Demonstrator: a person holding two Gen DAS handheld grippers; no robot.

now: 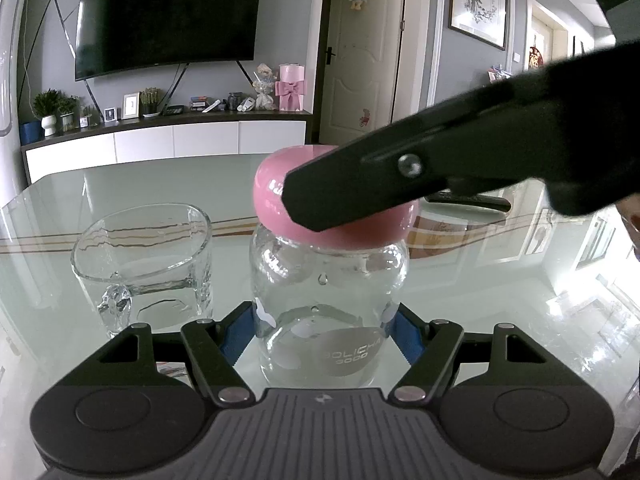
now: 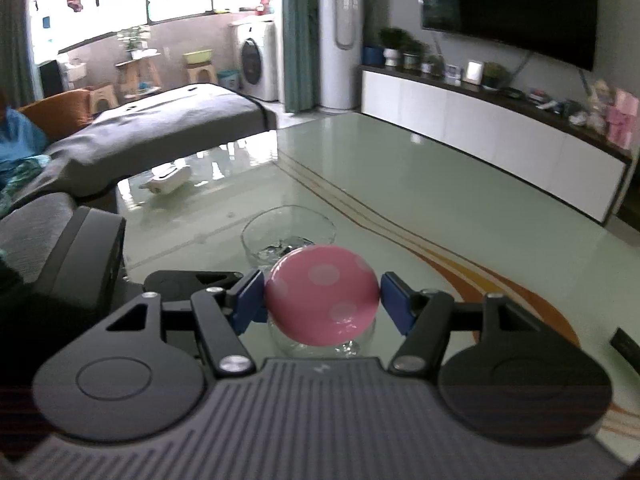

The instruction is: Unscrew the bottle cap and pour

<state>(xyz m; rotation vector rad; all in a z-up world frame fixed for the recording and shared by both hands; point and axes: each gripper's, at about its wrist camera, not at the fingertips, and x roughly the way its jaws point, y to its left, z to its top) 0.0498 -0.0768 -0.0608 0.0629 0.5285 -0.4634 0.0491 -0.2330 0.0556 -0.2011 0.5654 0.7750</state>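
The bottle [image 1: 328,304] is clamped by the left gripper [image 1: 324,332]; the pink cap [image 2: 321,295] is pinched by the right gripper [image 2: 322,300] — unscrewing is in hand, and a steady twist is called for next.

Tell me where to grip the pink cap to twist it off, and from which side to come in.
Grip the pink cap across its rounded rim, pads on opposite sides at its widest part, coming from above the bottle. The domed top is probably too slick to pinch. The right gripper already clamps it this way, while the left gripper steadies the glass body.
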